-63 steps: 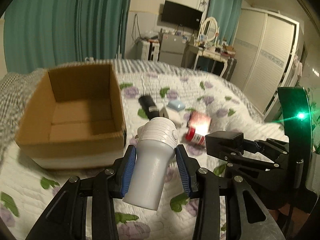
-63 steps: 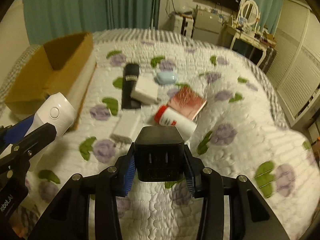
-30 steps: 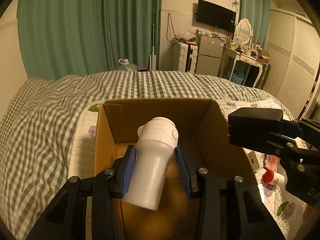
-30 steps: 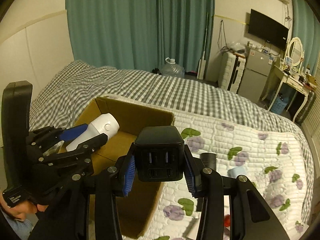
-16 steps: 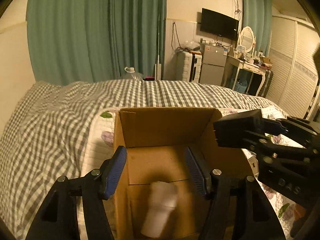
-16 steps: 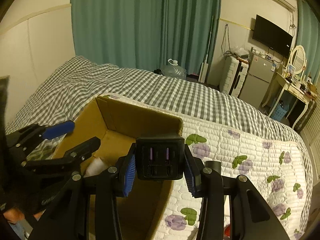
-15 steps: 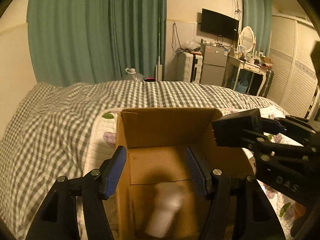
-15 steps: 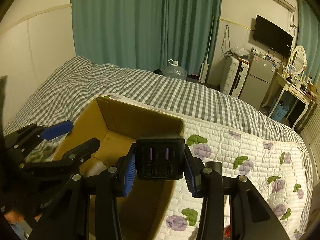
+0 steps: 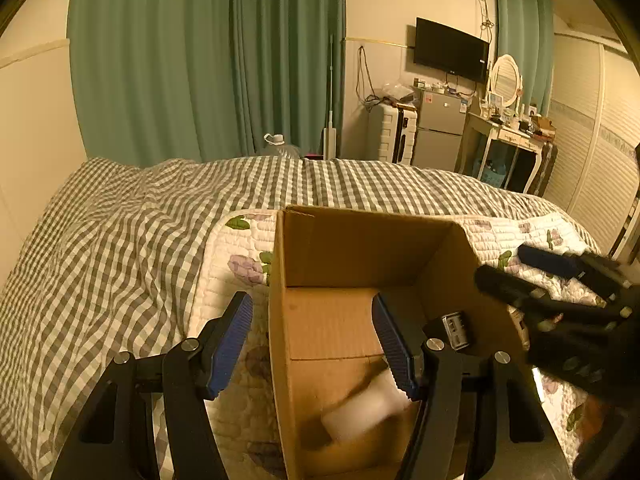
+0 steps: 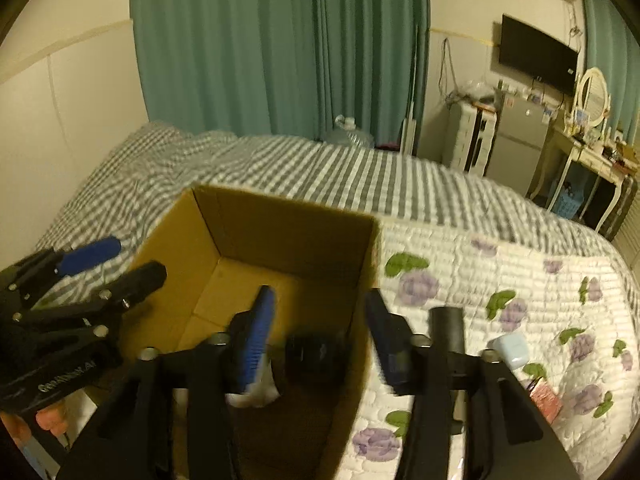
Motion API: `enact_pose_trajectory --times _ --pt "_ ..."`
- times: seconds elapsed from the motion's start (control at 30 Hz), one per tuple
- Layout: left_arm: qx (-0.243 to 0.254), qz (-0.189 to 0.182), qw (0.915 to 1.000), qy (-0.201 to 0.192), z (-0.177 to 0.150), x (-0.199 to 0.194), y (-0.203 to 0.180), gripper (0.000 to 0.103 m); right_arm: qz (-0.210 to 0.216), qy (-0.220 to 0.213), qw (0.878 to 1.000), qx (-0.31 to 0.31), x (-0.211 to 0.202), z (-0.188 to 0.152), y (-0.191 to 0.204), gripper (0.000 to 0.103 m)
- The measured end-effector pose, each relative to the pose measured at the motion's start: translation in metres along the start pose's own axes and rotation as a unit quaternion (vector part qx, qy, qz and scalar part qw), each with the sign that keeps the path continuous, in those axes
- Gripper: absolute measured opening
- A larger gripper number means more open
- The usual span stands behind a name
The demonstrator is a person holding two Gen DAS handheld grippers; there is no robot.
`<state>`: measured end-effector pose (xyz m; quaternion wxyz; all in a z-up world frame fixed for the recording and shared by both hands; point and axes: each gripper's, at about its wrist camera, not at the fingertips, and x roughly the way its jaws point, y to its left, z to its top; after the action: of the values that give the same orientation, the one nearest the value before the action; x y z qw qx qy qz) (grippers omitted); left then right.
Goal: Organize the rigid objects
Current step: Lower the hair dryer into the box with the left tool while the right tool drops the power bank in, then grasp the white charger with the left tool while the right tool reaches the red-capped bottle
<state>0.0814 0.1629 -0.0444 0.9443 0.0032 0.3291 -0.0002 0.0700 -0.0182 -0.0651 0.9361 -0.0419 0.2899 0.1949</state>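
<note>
A: Both tongs hang over the cardboard box (image 9: 352,248). Left gripper (image 9: 316,340): jaws parted wide, nothing between the blue pads, straddling the box's left wall. Right gripper (image 10: 320,336): jaws have just been opening, nothing pinched between them.

B: Where are the task items?

A: White bottle (image 9: 360,412) lies on the box floor at the near end, blurred in the left view. Black adapter (image 9: 454,328) sits by the box's right wall, silver port face up.

B: Does the right view agree?

A: Partly. It shows the adapter (image 10: 308,354) as a dark smear inside the box below the open jaws; the bottle (image 10: 256,396) shows only as a white sliver behind the left finger. Only the right view shows what lies outside the box on the floral quilt (image 10: 500,264): black cylinder (image 10: 446,328), pale blue case (image 10: 510,350), red box (image 10: 546,398).
</note>
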Motion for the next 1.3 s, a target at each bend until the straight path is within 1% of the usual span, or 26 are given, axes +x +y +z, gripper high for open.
enact_pose_trajectory --times 0.07,0.23,0.37,0.53,0.6,0.7,0.83,0.97,1.03,1.1,1.23,1.3 --pt "0.001 0.003 1.0 0.002 -0.001 -0.002 -0.001 0.065 0.002 -0.009 1.0 0.003 -0.009 0.003 -0.004 0.061" --pt "-0.001 0.008 0.9999 0.013 -0.005 -0.012 -0.008 0.065 -0.001 -0.012 1.0 0.024 -0.027 0.001 -0.024 0.062" --pt "0.007 0.005 0.9999 0.013 -0.007 -0.026 -0.025 0.065 -0.014 -0.021 0.999 0.031 -0.053 -0.004 -0.043 0.065" --pt "0.026 -0.01 0.9996 0.006 -0.003 -0.048 -0.063 0.065 -0.038 -0.038 0.998 0.037 -0.091 -0.01 -0.075 0.07" --pt "0.035 -0.02 0.9992 0.001 0.0 -0.057 -0.081 0.065 -0.048 -0.045 0.997 0.04 -0.108 -0.012 -0.09 0.074" --pt "0.042 -0.041 0.9983 -0.003 0.002 -0.068 -0.112 0.068 -0.068 -0.052 0.995 0.042 -0.131 -0.019 -0.113 0.076" --pt "0.059 -0.053 0.9968 0.002 -0.001 -0.07 -0.149 0.068 -0.099 -0.051 0.993 0.034 -0.15 -0.031 -0.142 0.077" --pt "0.073 -0.063 0.9951 0.021 -0.009 -0.061 -0.186 0.068 -0.114 -0.037 0.992 0.027 -0.151 -0.044 -0.17 0.08" --pt "0.086 -0.071 0.9935 0.022 -0.014 -0.057 -0.202 0.068 -0.12 -0.025 0.992 0.026 -0.145 -0.052 -0.184 0.083" --pt "0.105 -0.067 0.9918 0.026 -0.021 -0.049 -0.221 0.068 -0.123 -0.007 0.992 0.019 -0.135 -0.061 -0.199 0.089" --pt "0.113 -0.068 0.9896 0.057 -0.033 -0.024 -0.245 0.069 -0.131 0.019 0.991 -0.011 -0.112 -0.082 -0.217 0.093" --pt "0.119 -0.063 0.9882 0.073 -0.041 -0.009 -0.254 0.069 -0.123 0.04 0.991 -0.016 -0.099 -0.093 -0.227 0.094"
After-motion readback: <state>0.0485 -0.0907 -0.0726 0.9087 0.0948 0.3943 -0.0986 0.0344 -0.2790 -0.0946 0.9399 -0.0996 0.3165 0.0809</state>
